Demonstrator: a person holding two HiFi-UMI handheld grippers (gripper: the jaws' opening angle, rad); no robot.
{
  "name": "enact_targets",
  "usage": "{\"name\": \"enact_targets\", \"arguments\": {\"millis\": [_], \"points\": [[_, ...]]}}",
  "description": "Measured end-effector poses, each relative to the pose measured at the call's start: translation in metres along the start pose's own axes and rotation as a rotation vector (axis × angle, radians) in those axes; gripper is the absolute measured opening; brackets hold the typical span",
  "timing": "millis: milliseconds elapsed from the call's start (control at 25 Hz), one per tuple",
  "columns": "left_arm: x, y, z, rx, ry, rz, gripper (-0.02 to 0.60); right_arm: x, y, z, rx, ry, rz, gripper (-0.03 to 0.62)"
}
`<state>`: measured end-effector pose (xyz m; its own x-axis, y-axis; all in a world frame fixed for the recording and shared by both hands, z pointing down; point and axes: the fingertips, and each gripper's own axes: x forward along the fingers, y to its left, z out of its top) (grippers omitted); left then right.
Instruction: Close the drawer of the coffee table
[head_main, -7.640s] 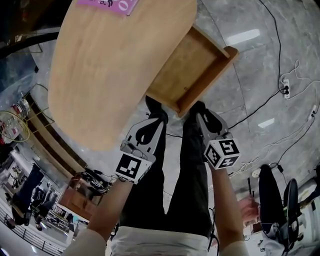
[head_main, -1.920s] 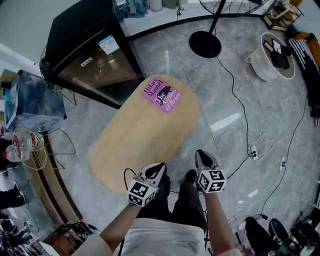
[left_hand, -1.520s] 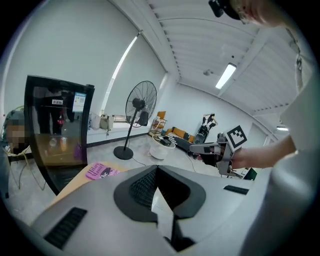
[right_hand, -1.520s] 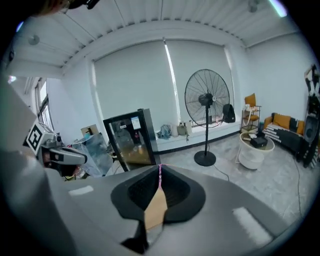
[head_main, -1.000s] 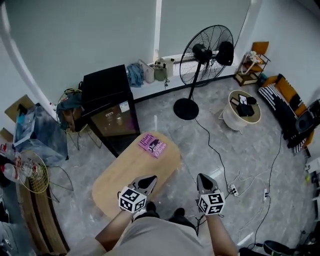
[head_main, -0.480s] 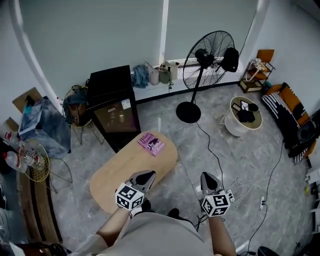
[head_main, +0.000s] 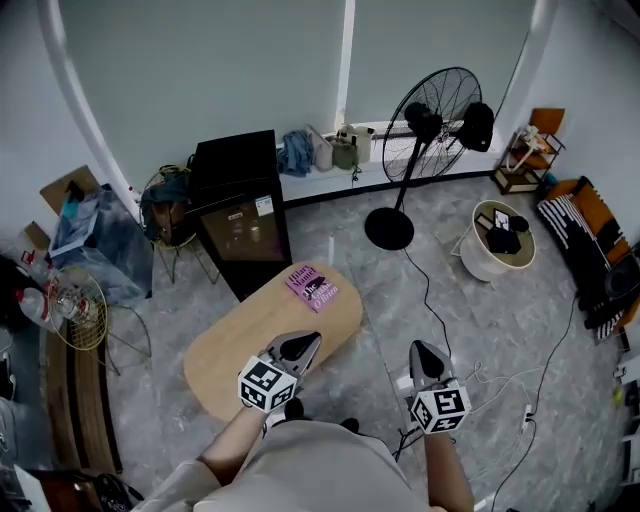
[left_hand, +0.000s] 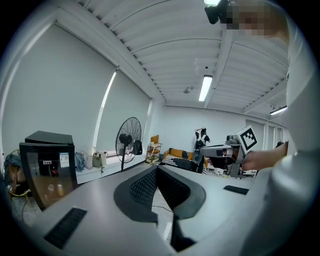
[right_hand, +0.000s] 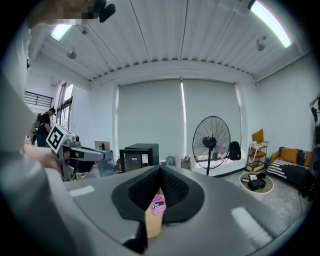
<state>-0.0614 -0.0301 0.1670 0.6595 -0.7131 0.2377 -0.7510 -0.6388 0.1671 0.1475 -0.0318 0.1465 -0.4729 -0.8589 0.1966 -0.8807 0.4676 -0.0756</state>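
Coffee table (head_main: 250, 340) is standing on the grey marble floor (head_main: 480, 340) just in front of the person, and the head view is showing only its long oval wooden top (the drawer is hidden under that top at this steep angle). A pink book (head_main: 312, 287) is lying flat on the far end of the top. The left gripper (head_main: 303, 343) is hovering above the near end of the table, not touching it, and its jaws are pressing together with nothing between them. The right gripper (head_main: 421, 352) is hanging beside the table, above the bare floor and apart from the left one. Its jaws are also clenched and are grasping nothing. In the right gripper view the wooden top and the book are showing far behind, through the narrow slot under the tips. Both grippers are pointing away from the person, toward the far wall. Behind the table a black cabinet (head_main: 238, 215) with a glass door is standing. To its right a tall standing fan (head_main: 435, 110) is rising from a round base, and a low round white table (head_main: 497, 262) is standing further right. Thin cables (head_main: 428, 300) are running across the floor near the right gripper.
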Motion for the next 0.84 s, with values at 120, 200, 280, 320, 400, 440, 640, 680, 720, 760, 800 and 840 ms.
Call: {"name": "enact_targets", "arguments": {"millis": [120,200,280,320,400,440,640,680,720,760,800,840], "points": [[0.002,0.000,0.001,0.001,-0.001,-0.002,0.008,0.002,0.000,-0.003,0.008,0.004,0.006,0.009],[0.003,0.000,0.002,-0.001,-0.002,-0.002,0.008,0.003,0.001,-0.003,0.009,0.005,0.013,0.011],[0.005,0.001,0.002,-0.004,-0.005,0.000,0.008,0.005,0.001,-0.004,0.006,0.008,0.017,0.011],[0.005,0.001,0.003,-0.005,-0.006,0.000,0.008,0.006,0.001,-0.004,0.004,0.009,0.018,0.011],[0.007,0.001,0.003,-0.004,-0.009,-0.002,0.008,0.006,0.001,-0.003,-0.002,0.010,0.019,0.011],[0.008,0.002,0.004,-0.002,-0.010,-0.002,0.008,0.007,0.001,-0.003,-0.007,0.011,0.019,0.011],[0.009,0.009,0.005,-0.003,-0.011,0.001,0.008,0.010,0.002,-0.002,-0.019,0.014,0.023,0.011],[0.009,0.010,0.006,-0.003,-0.012,0.001,0.008,0.011,0.002,-0.001,-0.019,0.014,0.022,0.011],[0.010,0.010,0.007,-0.003,-0.014,0.000,0.008,0.011,0.001,0.000,-0.020,0.013,0.020,0.011],[0.011,0.010,0.008,-0.003,-0.015,-0.001,0.008,0.011,0.000,0.001,-0.021,0.012,0.018,0.011],[0.012,0.009,0.009,-0.002,-0.016,-0.002,0.008,0.012,-0.001,0.002,-0.022,0.012,0.016,0.011],[0.013,0.009,0.010,-0.002,-0.016,-0.004,0.008,0.012,-0.002,0.003,-0.024,0.011,0.014,0.011]]}}
